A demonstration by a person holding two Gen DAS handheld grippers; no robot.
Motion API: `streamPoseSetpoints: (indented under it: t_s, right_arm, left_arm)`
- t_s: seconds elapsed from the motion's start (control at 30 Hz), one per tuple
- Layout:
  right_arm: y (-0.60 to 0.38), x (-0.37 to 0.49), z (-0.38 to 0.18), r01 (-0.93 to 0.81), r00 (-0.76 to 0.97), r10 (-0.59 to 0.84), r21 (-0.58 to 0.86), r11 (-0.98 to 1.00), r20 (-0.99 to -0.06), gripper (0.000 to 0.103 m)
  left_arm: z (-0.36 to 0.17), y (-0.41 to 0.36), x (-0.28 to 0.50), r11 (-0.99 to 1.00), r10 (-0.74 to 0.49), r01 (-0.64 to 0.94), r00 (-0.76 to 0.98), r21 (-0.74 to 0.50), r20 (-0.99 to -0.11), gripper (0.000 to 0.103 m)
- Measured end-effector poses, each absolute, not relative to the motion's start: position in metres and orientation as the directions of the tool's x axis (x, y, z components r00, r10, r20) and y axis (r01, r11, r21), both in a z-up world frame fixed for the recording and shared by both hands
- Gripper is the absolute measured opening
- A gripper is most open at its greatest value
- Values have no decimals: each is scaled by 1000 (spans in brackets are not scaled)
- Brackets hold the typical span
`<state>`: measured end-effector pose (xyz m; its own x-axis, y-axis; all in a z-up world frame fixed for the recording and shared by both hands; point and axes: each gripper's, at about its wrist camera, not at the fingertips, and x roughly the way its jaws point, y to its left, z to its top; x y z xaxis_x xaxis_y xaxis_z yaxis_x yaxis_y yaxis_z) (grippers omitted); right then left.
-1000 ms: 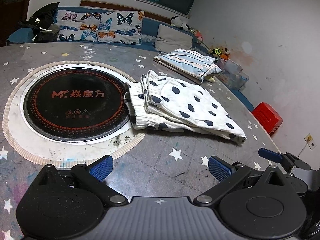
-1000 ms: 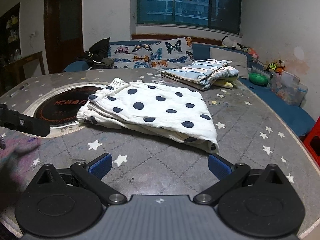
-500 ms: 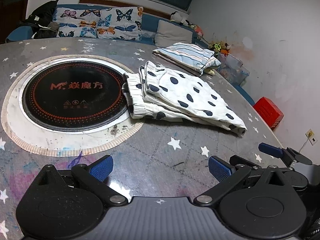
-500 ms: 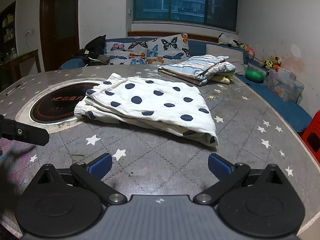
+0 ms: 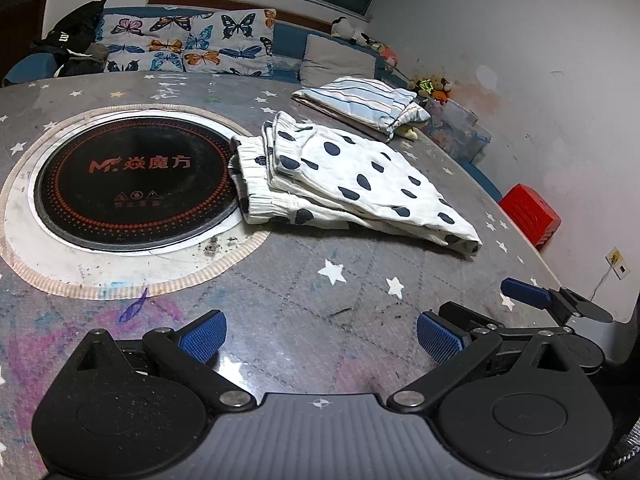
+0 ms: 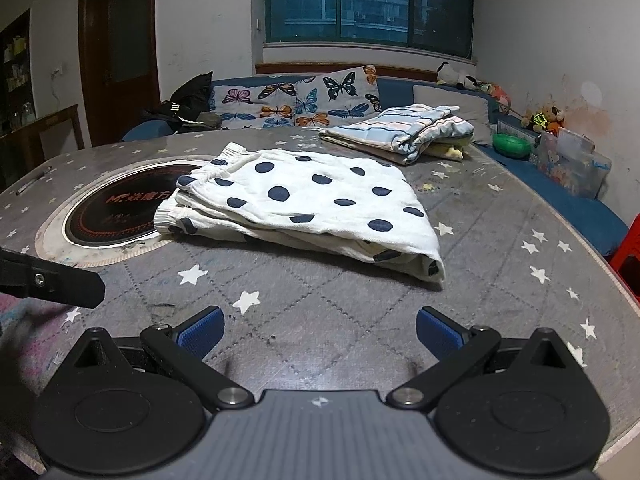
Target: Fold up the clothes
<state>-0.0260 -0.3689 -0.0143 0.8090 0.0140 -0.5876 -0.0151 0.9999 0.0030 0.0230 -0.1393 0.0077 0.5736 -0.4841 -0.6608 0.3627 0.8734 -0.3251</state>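
A folded white garment with dark polka dots (image 5: 352, 178) lies on the grey star-patterned table (image 5: 304, 280), its waistband end over the rim of the round black hotplate (image 5: 132, 184). It also shows in the right wrist view (image 6: 304, 208). My left gripper (image 5: 320, 336) is open and empty, low over the table, well short of the garment. My right gripper (image 6: 320, 330) is open and empty, also short of the garment; it appears at the right edge of the left wrist view (image 5: 532, 304). Part of the left gripper (image 6: 52, 284) shows at the left of the right wrist view.
A folded striped garment (image 5: 360, 100) lies further back on the table, also in the right wrist view (image 6: 400, 128). A sofa with butterfly cushions (image 6: 296, 96) stands behind. A red stool (image 5: 528, 212) and a clear toy box (image 6: 572, 160) stand to the right.
Both grippers have drawn back a little from the polka-dot garment, staying open. The garment lies as before.
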Motion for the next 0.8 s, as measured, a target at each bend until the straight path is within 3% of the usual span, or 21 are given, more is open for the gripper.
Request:
streamPoseSetpoints:
  t_s: [0.8]
  right_arm:
    - [-360, -14, -9, -50, 818, 44, 6, 999, -574, 103]
  left_arm:
    - [14, -139, 25, 888, -454, 367, 598, -278, -661, 103]
